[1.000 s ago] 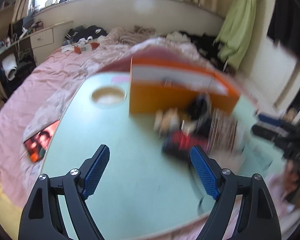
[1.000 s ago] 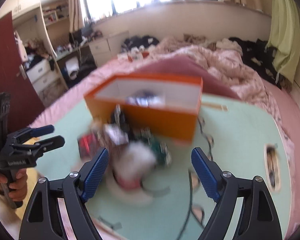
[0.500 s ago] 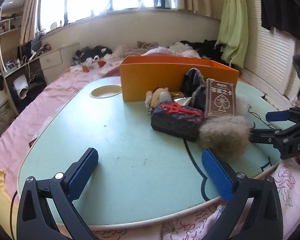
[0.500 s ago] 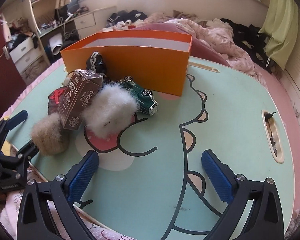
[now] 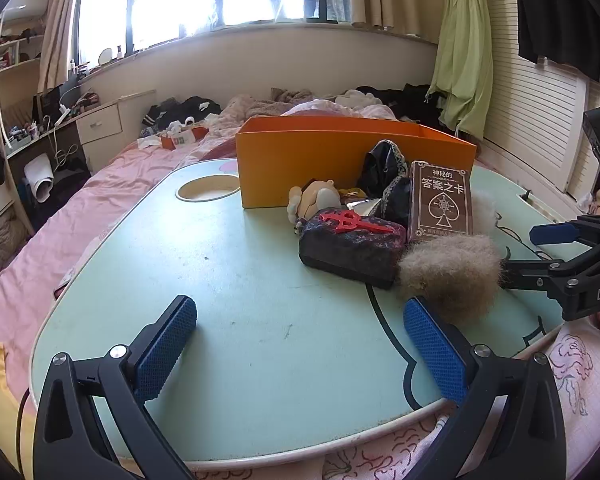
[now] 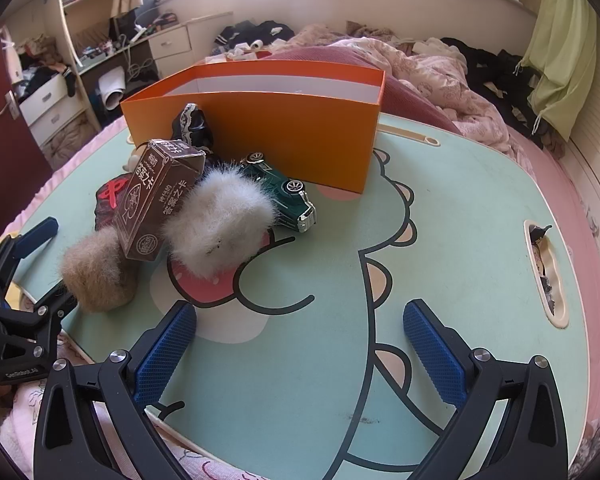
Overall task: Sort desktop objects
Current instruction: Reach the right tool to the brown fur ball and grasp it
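Both views are steadied and lowered toward the desk (image 5: 228, 280) since a second ago. The left hand-held gripper (image 5: 300, 348) is spread wide, empty; the right hand-held gripper (image 6: 300, 354) likewise. The clutter, card box (image 6: 156, 204) included, is heaped before the orange box (image 6: 284, 136), seemingly awaiting sorting.

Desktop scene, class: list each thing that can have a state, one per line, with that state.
Orange box: open-topped, upright, contents hidden.
Card box: closed, leaning among the pile.
Toy car: tipped on its side against the orange box.
White fluffy ball: loose on the table.
Left tool: open, empty.
Right tool: open, empty.
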`<state>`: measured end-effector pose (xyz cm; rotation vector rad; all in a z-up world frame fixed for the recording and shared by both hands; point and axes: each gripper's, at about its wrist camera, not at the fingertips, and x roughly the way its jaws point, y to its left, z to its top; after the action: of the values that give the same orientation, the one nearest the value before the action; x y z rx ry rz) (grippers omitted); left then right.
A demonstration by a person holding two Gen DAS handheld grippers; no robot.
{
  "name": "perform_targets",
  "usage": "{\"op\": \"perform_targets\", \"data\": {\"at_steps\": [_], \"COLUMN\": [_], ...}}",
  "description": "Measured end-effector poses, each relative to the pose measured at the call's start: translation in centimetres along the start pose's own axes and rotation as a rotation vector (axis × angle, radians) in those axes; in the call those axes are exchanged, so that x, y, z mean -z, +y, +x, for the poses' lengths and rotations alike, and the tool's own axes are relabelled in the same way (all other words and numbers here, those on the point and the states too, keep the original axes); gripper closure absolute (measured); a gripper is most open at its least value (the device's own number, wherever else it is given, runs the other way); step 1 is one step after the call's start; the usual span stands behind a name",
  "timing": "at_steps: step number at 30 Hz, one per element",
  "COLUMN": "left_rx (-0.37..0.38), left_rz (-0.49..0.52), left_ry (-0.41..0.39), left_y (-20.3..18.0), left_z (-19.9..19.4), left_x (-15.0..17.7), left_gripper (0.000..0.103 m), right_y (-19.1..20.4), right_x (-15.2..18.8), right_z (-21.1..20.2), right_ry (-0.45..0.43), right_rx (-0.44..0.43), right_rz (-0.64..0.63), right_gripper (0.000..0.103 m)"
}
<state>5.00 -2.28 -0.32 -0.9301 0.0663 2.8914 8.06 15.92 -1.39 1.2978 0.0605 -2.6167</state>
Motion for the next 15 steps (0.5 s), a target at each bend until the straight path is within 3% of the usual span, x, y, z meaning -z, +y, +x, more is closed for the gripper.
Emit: {"op": "perform_targets", "data": {"at_steps": [5,8,10,14,15], "left_rx": [0.001,0.006,-0.003,-0.017,-0.021], "left_rz": [-0.001,-0.006,-0.010,-0.023,-0.027], "left_ry": [-0.004,-0.015,-0.021,-0.027,-0.028], "left_y": [0.0,0.0,-0.1,0.1,0.3], "left_z": [0.0,-0.2,-0.3,-0.4,-0.5], "left_x": [-0.1,0.1,0.2,0.3,0.2], "left_gripper": [0.000,0.000,0.000,0.000,0.000], "right_y": [-0.2,-0.3,0.5,3.7,4.4], "right_x": [0.1,-0.4,-0.6,-1.3,-1.5], "right_z": [-0.3,-2.1,-3.5,-3.6,-3.4], "right_ry": [-0.019,-0.112,-0.176,-0.147,-0.135], "right_rx": [-0.004,-0.088,-0.149,-0.260,-0.273], "right_rz": [0.015,0.025,-0.026,-0.182,-0.207], "right_gripper": [0.004,0.022,0.024,0.053,0.055]}}
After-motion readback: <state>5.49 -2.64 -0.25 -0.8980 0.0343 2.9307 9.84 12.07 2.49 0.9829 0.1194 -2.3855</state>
